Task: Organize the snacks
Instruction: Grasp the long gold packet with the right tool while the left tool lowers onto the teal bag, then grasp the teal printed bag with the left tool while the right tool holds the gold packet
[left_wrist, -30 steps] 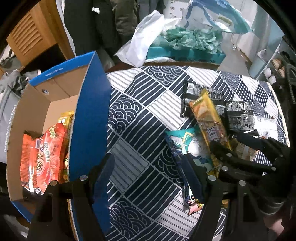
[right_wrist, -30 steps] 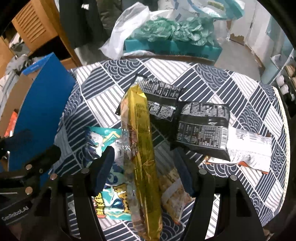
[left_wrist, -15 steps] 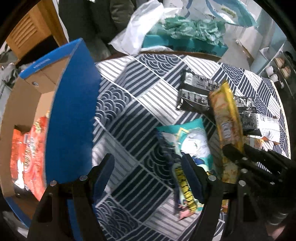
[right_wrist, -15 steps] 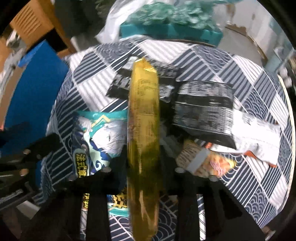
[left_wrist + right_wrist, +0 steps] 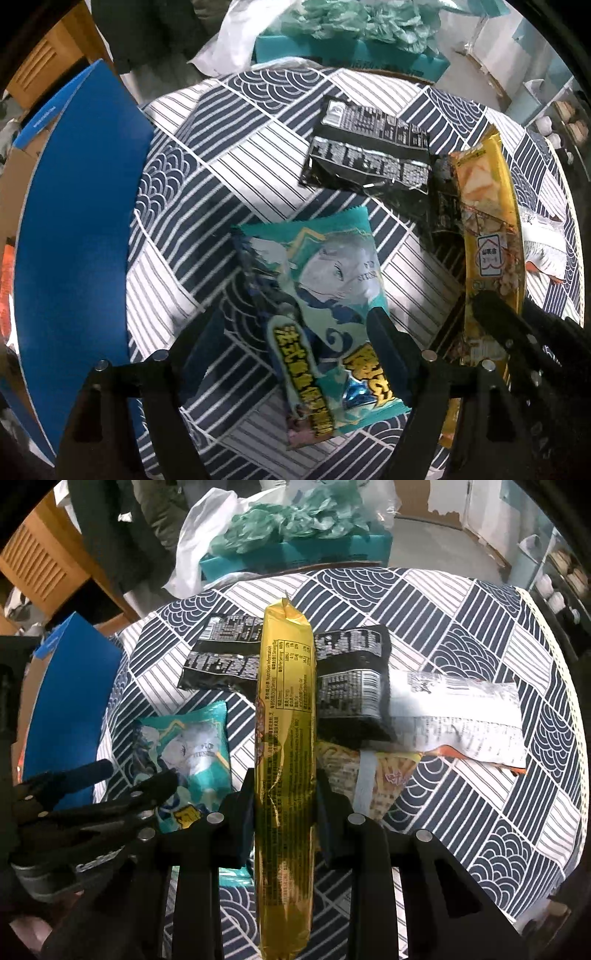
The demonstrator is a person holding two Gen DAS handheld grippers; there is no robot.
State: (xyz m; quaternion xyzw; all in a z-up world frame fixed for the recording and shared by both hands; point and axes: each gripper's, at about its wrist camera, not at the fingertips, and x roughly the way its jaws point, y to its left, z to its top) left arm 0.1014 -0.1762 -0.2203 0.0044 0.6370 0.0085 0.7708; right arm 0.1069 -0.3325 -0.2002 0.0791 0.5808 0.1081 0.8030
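My right gripper (image 5: 284, 794) is shut on a long yellow snack pack (image 5: 286, 738) and holds it above the table; the pack also shows in the left wrist view (image 5: 487, 236). My left gripper (image 5: 295, 328) is open, its fingers on either side of a teal snack bag (image 5: 325, 302) that lies flat on the tablecloth; the bag also shows in the right wrist view (image 5: 192, 746). A blue cardboard box (image 5: 74, 221) stands at the left; orange packs show at its far left edge.
Black snack bags (image 5: 369, 158) (image 5: 351, 679), a white bag (image 5: 461, 720) and a noodle-print pack (image 5: 369, 775) lie on the patterned round table (image 5: 498, 627). A teal box with tissue (image 5: 295, 550) and a white plastic bag stand behind the table.
The right gripper closed on the yellow pack and lifted it. The left gripper moved right and forward from the blue box to over the teal bag.
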